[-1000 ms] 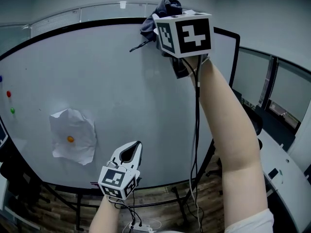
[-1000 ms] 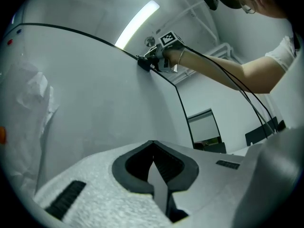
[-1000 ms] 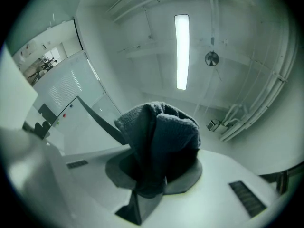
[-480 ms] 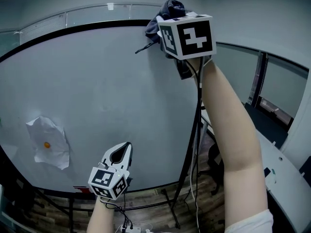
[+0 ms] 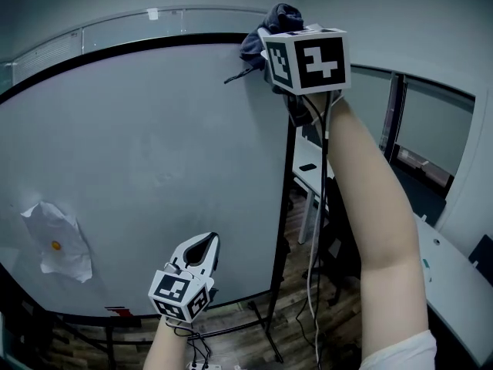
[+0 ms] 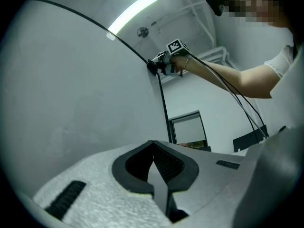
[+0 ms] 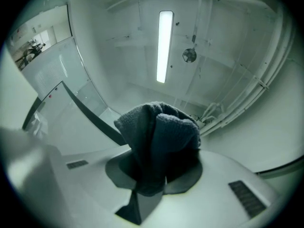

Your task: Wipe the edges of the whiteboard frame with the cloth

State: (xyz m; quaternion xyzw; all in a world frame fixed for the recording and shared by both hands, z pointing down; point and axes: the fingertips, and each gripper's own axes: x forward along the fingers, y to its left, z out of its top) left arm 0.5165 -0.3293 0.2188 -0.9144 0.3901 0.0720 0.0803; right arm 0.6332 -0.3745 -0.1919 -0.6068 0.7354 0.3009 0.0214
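Up high w/ the right gripper point(image 5: 268, 38), arm stretched overhead, at the top right corner of the whiteboard point(image 5: 154, 153). Clamped between its jaws: a dark cloth point(image 5: 281, 15), bunched, sticking out past the tips and sitting over the black frame point(image 5: 154, 46) right at that corner. In the right gripper view, a thick fold of cloth filling the gap betw. both pads, w/ the frame's top edge running off to the left behind it and a long ceiling light point(image 7: 165, 46) above.

Down low w/ the left gripper point(image 5: 206, 243), near the board's bottom edge, in front of the surface, well apart from the cloth. Jaws pressed together at the tips, nothing betw. them, pointing up along the board. Can't tell whether touching the board.

On the board at lower left: a crumpled sheet of paper point(image 5: 68, 262) pinned w/ an orange magnet point(image 5: 55, 245). Hanging from the right gripper along the arm: black cables point(image 5: 314, 230). Off to the right, beyond the board: a white desk point(image 5: 454, 284).
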